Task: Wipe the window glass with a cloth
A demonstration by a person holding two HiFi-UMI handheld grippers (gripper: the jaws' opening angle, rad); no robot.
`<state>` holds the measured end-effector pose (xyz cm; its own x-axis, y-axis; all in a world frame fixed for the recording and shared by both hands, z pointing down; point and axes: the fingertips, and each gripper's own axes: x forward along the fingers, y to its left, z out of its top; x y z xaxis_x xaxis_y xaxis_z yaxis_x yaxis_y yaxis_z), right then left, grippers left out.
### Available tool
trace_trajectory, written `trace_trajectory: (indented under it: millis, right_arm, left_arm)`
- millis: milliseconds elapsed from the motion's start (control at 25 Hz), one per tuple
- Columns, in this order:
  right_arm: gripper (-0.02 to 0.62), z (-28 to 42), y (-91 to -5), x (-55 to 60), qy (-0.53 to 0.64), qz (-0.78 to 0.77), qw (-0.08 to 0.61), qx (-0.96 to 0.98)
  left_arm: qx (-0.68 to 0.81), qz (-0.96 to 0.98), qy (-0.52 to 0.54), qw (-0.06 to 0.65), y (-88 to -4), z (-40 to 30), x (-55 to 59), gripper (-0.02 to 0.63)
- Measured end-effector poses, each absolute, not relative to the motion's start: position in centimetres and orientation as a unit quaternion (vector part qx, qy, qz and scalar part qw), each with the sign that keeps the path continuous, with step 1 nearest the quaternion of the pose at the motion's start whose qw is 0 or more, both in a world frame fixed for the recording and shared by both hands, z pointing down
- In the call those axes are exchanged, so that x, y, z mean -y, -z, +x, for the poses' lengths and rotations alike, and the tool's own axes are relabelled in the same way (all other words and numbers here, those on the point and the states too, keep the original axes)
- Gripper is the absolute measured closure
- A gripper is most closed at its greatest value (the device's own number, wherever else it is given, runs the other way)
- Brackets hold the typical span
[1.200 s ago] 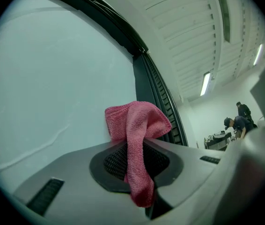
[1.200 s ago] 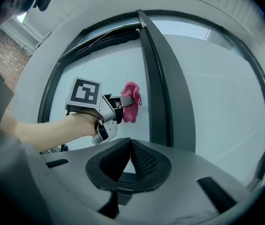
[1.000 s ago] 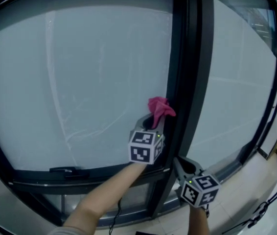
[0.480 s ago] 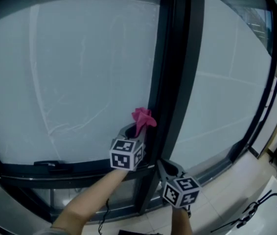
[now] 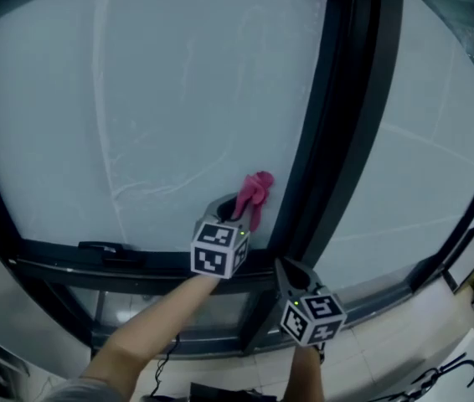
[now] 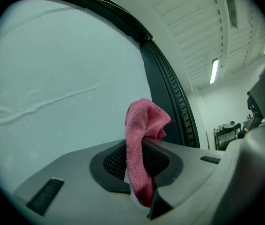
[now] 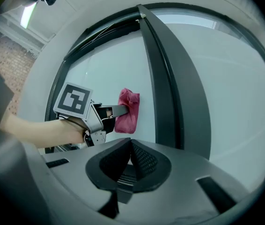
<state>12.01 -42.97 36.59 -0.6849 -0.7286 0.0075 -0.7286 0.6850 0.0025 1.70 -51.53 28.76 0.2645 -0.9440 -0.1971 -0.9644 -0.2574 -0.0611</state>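
We hold the left claw (image 5: 239, 211) up to the window glass (image 5: 178, 99), its two halves pinching the pink cloth (image 5: 254, 193) between them. In the left gripper view the cloth (image 6: 142, 125) runs down through the closed left claw (image 6: 140, 165); its bunched top sticks out towards 12 o'clock and a shorter tail hangs out towards 6 o'clock. The bunched end lies against the glass at about 5 o'clock of the big left pane. It is just beside the dark upright frame post (image 5: 337, 115), which stands at 3 o'clock from the cloth. Pale streaks (image 5: 153, 189) cross the glass at 9 o'clock from the cloth, and the bottom frame rail (image 5: 78, 262) runs below.

Our right claw (image 5: 285, 268) sits lower, at about 5 o'clock from the left one, apart from the glass and in front of the foot of the post. In the right gripper view its halves (image 7: 131, 146) are pressed together with nothing between them. The left claw (image 7: 116, 110) and cloth (image 7: 128, 109) show beyond at 11 o'clock.
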Motion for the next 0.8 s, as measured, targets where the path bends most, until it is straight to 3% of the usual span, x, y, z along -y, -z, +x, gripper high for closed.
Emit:
trace_trajectory:
  millis: [800]
  right_arm:
    - [0.595,1.1,-36.4,39.8,0.004,0.345,0.003,0.939]
  left_arm:
    - [-0.650,-0.752,-0.073,0.075,-29.0,-11.5,44.8,0.538]
